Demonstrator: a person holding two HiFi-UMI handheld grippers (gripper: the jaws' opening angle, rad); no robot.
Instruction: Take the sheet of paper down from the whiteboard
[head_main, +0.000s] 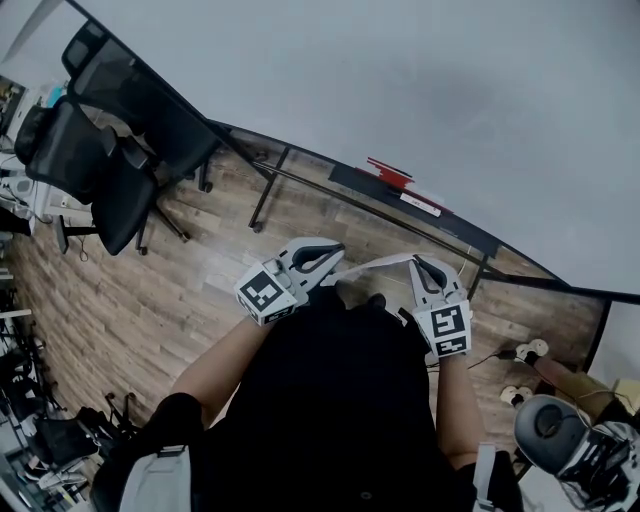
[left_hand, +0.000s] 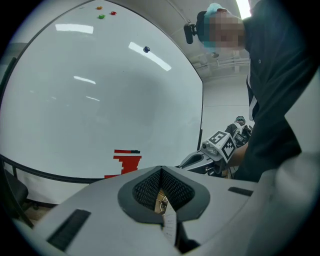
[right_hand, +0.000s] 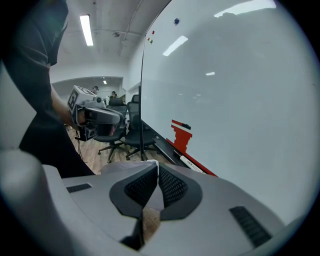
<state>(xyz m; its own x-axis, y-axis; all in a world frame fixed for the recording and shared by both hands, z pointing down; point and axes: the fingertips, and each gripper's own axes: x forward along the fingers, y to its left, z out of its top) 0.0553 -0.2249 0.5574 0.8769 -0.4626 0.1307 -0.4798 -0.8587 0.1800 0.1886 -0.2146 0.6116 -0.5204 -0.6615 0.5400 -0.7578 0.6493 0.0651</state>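
Note:
The white sheet of paper is off the whiteboard and hangs stretched between my two grippers in front of the person's body, seen edge-on from the head view. My left gripper is shut on its left edge, and a strip of paper shows between those jaws. My right gripper is shut on the right edge, where the paper bulges out past the jaws. Each gripper view shows the other gripper: the right gripper and the left gripper.
A red eraser and a marker lie on the whiteboard's tray. Small magnets sit high on the board. Black office chairs stand on the wood floor at the left. Cables and gear lie at the right.

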